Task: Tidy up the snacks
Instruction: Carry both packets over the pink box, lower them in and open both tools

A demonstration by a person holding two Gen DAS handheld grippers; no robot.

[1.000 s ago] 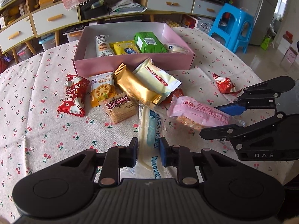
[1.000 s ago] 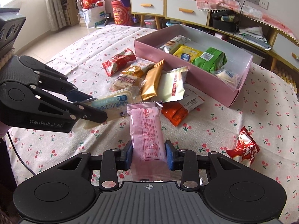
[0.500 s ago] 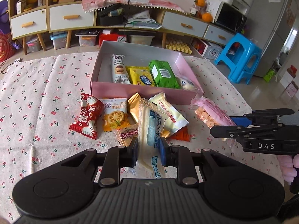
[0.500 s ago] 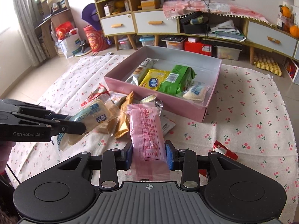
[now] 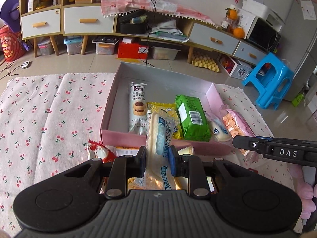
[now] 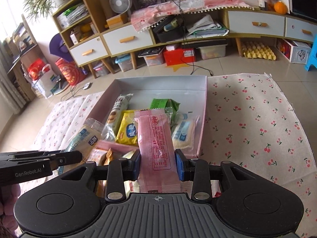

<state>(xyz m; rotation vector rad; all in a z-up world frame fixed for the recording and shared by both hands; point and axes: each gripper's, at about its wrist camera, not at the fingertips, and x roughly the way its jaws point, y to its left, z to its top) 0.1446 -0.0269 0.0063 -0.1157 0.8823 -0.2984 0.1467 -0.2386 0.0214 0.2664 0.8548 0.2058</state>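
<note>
My left gripper [image 5: 158, 158] is shut on a clear bread packet with blue print [image 5: 160, 136], held above the near wall of the pink box [image 5: 118, 136]. My right gripper [image 6: 158, 164] is shut on a pink snack packet [image 6: 155, 144], also held over the box's [image 6: 204, 119] near edge. Each gripper shows in the other's view: the right one [image 5: 257, 145] with its pink packet [image 5: 237, 127], the left one [image 6: 65, 157] with the bread packet [image 6: 85, 138]. Inside the box lie a white biscuit roll [image 5: 137, 109], a yellow packet [image 6: 127, 130], a green packet [image 5: 191, 117] and a small white bun packet [image 6: 183, 134].
Loose snacks lie on the cherry-print tablecloth [image 5: 39, 119] in front of the box, among them a red-white packet [image 5: 99, 151]. A blue stool [image 5: 271, 81] stands beyond the table at the right. Cabinets and storage bins line the far wall.
Both grippers have lifted their packets off the table and carried them forward to the pink box, rolling level on the way. The loose snack pile has dropped below and behind the fingers.
</note>
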